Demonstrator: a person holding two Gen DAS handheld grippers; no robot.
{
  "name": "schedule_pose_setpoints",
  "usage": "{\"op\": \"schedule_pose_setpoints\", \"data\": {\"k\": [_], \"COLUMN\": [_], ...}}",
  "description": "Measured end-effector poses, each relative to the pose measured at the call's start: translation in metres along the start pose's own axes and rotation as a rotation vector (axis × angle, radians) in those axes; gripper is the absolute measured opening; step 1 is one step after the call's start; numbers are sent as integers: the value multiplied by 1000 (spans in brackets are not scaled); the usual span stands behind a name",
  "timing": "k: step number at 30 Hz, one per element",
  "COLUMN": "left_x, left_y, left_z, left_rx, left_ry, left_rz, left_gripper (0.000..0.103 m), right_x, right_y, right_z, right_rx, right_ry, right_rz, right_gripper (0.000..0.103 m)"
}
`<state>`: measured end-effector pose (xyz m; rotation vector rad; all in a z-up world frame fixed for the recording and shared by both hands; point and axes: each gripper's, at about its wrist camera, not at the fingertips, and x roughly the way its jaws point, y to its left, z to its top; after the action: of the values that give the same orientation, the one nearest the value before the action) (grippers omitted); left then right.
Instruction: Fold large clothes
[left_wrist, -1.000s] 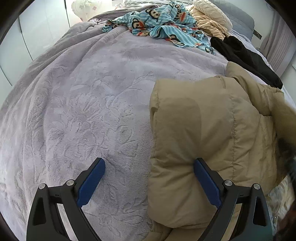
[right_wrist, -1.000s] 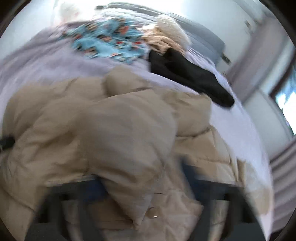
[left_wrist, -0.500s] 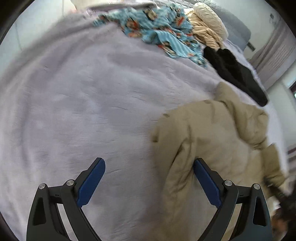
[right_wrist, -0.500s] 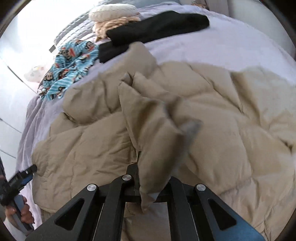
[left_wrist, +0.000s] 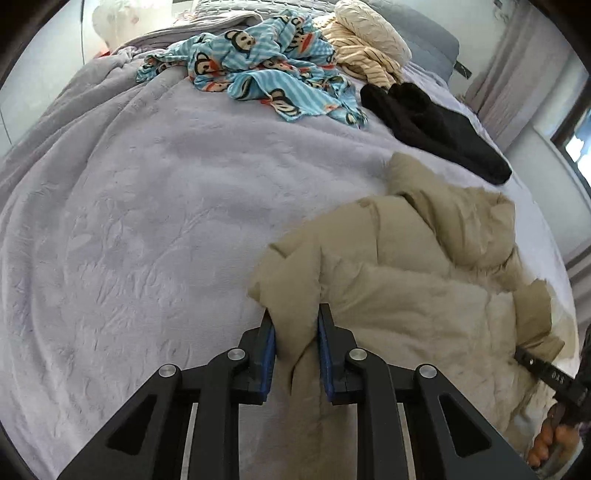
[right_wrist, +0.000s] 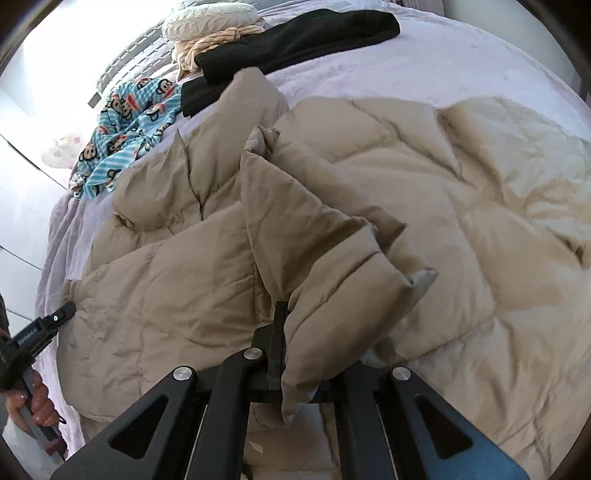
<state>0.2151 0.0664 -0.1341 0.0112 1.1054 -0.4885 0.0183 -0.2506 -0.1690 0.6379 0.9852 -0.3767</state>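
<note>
The right gripper's (right_wrist: 295, 332) far finger lies hidden behind the beige puffer jacket (right_wrist: 369, 221). That jacket runs off the lower right edge. The black garment (right_wrist: 295, 37) covers part of the cream knit (right_wrist: 207, 40).

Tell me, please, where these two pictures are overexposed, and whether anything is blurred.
Right wrist view: the upper left corner is burnt out white, and the beige puffer jacket looks washed out at its right edge. Left wrist view: even light, only the window at the right is bright. Both are sharp; the fisheye curves the bed.
</note>
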Motion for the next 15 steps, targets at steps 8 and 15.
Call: {"op": "schedule_pose_setpoints", "data": {"k": [8, 15], "left_x": [-11, 27], "left_y": [32, 32], "left_z": [3, 17], "left_rx": [-159, -252], "left_ry": [23, 102], "left_rz": [-157, -255], "left_gripper": [84, 45], "right_x": [-2, -2], "right_y": [-12, -16], "right_z": [-3, -1], "right_rx": [13, -3], "right_ry": [-8, 3], "right_rz": [-58, -76], "right_gripper": [4, 4]}}
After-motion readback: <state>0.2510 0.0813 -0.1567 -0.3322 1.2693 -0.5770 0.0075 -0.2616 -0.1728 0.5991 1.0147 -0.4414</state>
